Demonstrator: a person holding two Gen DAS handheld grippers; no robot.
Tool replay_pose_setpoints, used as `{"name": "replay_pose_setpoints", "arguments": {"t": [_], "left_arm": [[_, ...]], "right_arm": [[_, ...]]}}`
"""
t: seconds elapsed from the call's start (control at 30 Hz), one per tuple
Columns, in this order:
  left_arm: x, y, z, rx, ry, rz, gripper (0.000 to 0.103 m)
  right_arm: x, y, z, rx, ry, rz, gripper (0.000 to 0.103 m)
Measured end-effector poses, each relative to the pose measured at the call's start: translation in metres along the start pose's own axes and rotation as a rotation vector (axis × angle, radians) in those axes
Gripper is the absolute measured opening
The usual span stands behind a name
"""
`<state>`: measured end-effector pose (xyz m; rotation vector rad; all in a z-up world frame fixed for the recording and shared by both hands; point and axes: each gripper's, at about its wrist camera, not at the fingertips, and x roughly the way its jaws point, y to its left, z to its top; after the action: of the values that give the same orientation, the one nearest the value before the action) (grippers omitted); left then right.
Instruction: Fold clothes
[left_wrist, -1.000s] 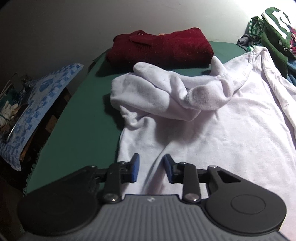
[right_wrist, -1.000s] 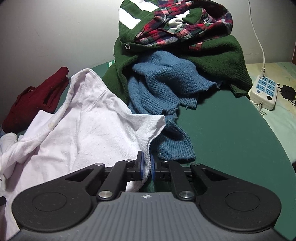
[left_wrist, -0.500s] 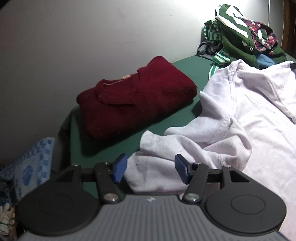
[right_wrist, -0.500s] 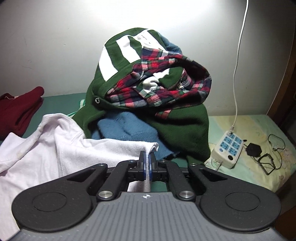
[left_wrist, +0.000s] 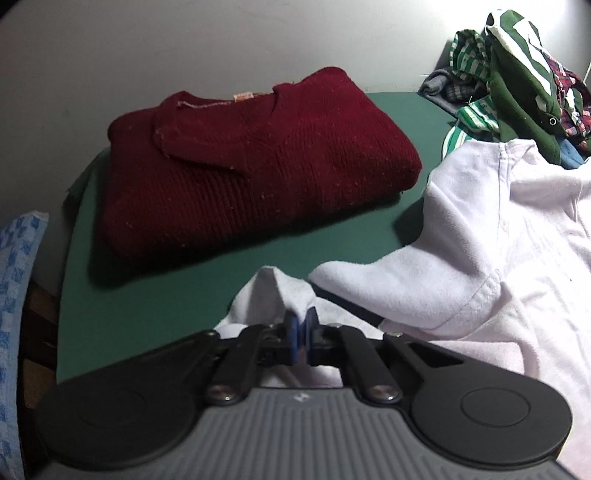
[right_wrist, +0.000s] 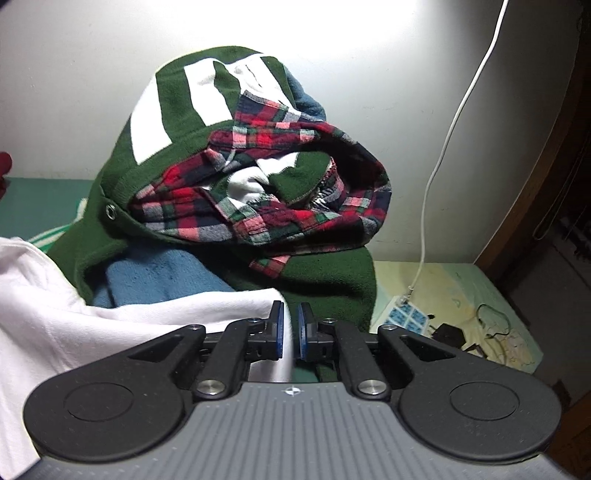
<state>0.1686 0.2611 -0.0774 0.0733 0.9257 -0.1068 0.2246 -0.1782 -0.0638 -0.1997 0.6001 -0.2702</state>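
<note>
My left gripper (left_wrist: 301, 332) pinches a fold of the white shirt (left_wrist: 509, 258) low in the frame, and my right gripper (right_wrist: 290, 334), nearly closed, holds its edge. If the thin fabric slips free, the fold skews toward the red sweater (left_wrist: 251, 162).

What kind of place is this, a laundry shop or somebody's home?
Most likely a room in a home. A folded maroon sweater lies on a green table against a plain wall, unfolded clothes are piled nearby, and a power strip sits on a patterned cloth beside them.
</note>
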Motion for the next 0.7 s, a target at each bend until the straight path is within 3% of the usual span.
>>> {"name": "replay_pose_setpoints", "arguments": {"t": [0.07, 0.13, 0.17, 0.3, 0.37, 0.5, 0.63, 0.7], "left_arm": [[-0.012, 0.006, 0.004, -0.01, -0.05, 0.027, 0.002], [-0.029, 0.018, 0.012, -0.034, -0.107, 0.072, 0.002], [-0.038, 0.024, 0.018, -0.047, -0.137, 0.098, 0.002], [-0.061, 0.055, 0.041, -0.136, -0.226, 0.222, 0.002], [-0.067, 0.07, 0.05, -0.183, -0.253, 0.284, 0.002], [-0.043, 0.093, 0.048, -0.256, -0.173, 0.375, 0.003], [-0.001, 0.09, 0.02, -0.158, -0.02, 0.451, 0.004], [0.012, 0.091, 0.005, -0.133, 0.027, 0.471, 0.008]], "right_arm": [[0.002, -0.003, 0.0, 0.011, 0.005, -0.029, 0.03], [0.003, -0.007, 0.0, 0.03, 0.008, -0.049, 0.03], [-0.004, -0.01, 0.003, 0.074, 0.0, -0.011, 0.03], [-0.04, -0.014, 0.009, 0.212, 0.017, 0.294, 0.03], [-0.057, -0.002, 0.005, 0.187, 0.035, 0.432, 0.03], [-0.084, 0.047, -0.012, -0.028, 0.054, 0.564, 0.031], [-0.085, 0.075, -0.027, -0.14, 0.061, 0.565, 0.031], [-0.077, 0.076, -0.02, -0.122, 0.074, 0.571, 0.031]]}}
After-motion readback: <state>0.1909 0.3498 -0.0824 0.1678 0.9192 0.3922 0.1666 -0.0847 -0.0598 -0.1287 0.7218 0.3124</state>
